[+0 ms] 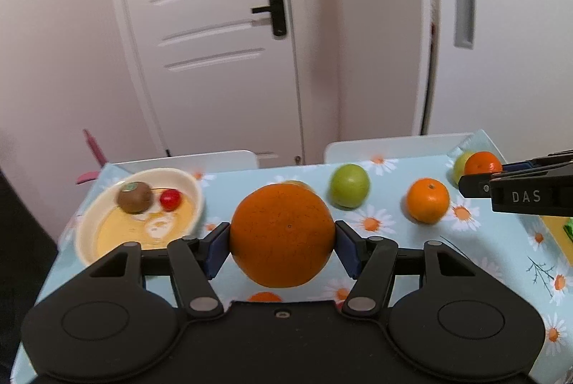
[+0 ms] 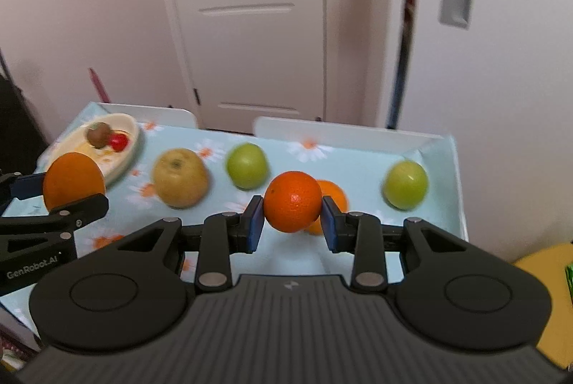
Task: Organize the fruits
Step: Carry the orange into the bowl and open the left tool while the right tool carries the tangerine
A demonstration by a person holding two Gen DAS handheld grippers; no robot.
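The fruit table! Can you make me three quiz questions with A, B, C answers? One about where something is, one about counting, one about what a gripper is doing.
1. Where is the kiwi?
A. In the cream dish
B. Beside the pear
C. In a gripper

2. How many green apples lie on the table?
A. One
B. Two
C. Four

3. What is the left gripper doing?
A. Hanging open and empty
B. Gripping a big orange
C. Gripping the cherry tomato

Answers: 1 A, the kiwi sits in the dish next to the cherry tomato. 2 B, the right wrist view shows two green apples. 3 B, both pads press the orange's sides.
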